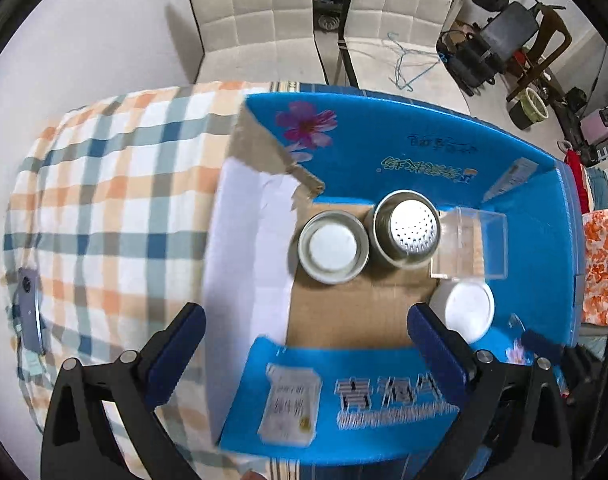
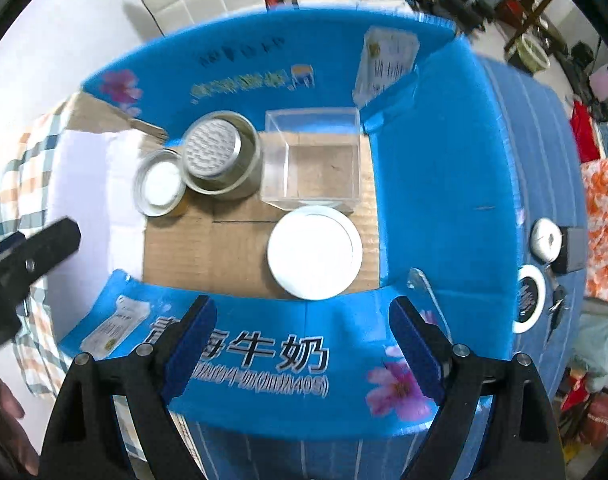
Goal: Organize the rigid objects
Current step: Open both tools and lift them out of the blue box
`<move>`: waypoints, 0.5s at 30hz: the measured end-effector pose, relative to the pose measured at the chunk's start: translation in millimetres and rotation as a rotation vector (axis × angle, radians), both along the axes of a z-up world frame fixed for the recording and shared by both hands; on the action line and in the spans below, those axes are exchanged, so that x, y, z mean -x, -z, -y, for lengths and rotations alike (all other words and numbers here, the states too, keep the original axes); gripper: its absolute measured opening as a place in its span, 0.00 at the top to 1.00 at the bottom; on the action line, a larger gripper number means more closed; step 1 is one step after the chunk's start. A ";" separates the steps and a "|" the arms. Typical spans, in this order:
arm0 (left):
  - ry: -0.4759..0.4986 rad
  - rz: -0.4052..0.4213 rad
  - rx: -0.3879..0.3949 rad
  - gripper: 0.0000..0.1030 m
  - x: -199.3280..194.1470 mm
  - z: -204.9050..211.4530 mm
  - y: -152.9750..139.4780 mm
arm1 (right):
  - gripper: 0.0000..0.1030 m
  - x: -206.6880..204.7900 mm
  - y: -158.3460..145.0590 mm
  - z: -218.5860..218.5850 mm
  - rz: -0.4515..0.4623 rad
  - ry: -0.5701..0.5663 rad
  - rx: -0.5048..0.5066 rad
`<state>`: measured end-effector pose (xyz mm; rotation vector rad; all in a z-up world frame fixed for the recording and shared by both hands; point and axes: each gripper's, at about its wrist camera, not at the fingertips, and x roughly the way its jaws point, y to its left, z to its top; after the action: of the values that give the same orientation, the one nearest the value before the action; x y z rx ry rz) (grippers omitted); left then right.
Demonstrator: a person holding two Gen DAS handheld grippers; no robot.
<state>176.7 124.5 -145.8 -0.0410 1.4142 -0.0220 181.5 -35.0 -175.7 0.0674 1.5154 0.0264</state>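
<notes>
- Four rigid items are seen already placed on the brown floor of the open blue printed cardboard carton (image 2: 443, 168), so most of the organizing is judged done.
- At the left of the right wrist view, the shallow round metal tin with a white centre (image 2: 160, 189) sits at about 10 o'clock of the floor, touching the taller steel canister with a perforated lid (image 2: 220, 156) at its right.
- Just right of the canister stands the clear square plastic box (image 2: 313, 160), at about 12 o'clock — it looks empty.
- Below that box, at about 4 o'clock, rests the round white lidded jar (image 2: 315, 252), close against it.
- The left gripper (image 1: 307, 320) is held above the carton with its fingers spread wide and nothing between them.
- The right gripper (image 2: 304, 324) is likewise wide and empty, above the near flap.
- Outside the carton, at 3 o'clock, small round objects (image 2: 545, 238) are left on the surface; whether these belong to the task cannot be told.
- On the plaid cloth (image 1: 104, 184), a dark phone (image 1: 30, 308) lies at 9 o'clock.
</notes>
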 end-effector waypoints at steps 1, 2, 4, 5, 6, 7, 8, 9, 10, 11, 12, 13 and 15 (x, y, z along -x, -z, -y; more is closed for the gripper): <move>-0.006 0.006 0.009 0.00 4.6 -0.3 -5.1 | 0.12 5.6 -6.0 1.3 0.011 -0.004 -0.001; -0.012 0.009 0.014 0.00 8.5 -1.3 -8.6 | 0.12 9.6 -14.3 0.5 0.026 -0.009 -0.006; -0.015 0.018 0.014 0.00 18.9 -4.5 -18.7 | 0.12 23.6 -27.2 -2.4 0.044 -0.010 -0.010; -0.014 0.028 0.010 0.00 23.1 -4.8 -24.1 | 0.12 33.4 -30.3 2.4 0.055 -0.010 -0.018; -0.014 0.035 0.004 0.00 26.8 -4.3 -28.4 | 0.12 37.7 -38.9 3.1 0.068 -0.011 -0.026; -0.013 0.045 -0.006 0.00 31.2 -4.9 -34.6 | 0.12 41.5 -44.6 4.1 0.078 -0.014 -0.029; -0.012 0.053 -0.009 0.00 34.1 -4.7 -39.3 | 0.12 49.7 -53.4 2.8 0.091 -0.016 -0.027; -0.008 0.058 -0.008 0.00 38.9 -4.5 -45.3 | 0.12 53.6 -60.1 3.3 0.103 -0.019 -0.023; -0.005 0.055 -0.006 0.00 43.0 -4.9 -48.7 | 0.12 59.2 -72.6 2.6 0.114 -0.022 -0.018; 0.000 0.053 -0.004 0.00 47.5 -4.9 -52.9 | 0.12 63.0 -78.5 3.2 0.125 -0.021 -0.016; 0.007 0.057 -0.002 0.00 51.9 -4.1 -58.7 | 0.12 67.5 -83.8 5.0 0.135 -0.022 -0.016; 0.012 0.070 -0.007 0.00 57.7 -2.2 -66.0 | 0.12 70.7 -86.9 6.8 0.141 -0.022 -0.016; 0.016 0.091 -0.013 0.00 64.8 0.0 -76.1 | 0.12 77.7 -96.3 10.4 0.147 -0.019 -0.028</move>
<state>111.8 124.5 -69.7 -0.0178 1.3238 -0.0280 103.7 -45.4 -79.4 0.0723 1.3691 0.0668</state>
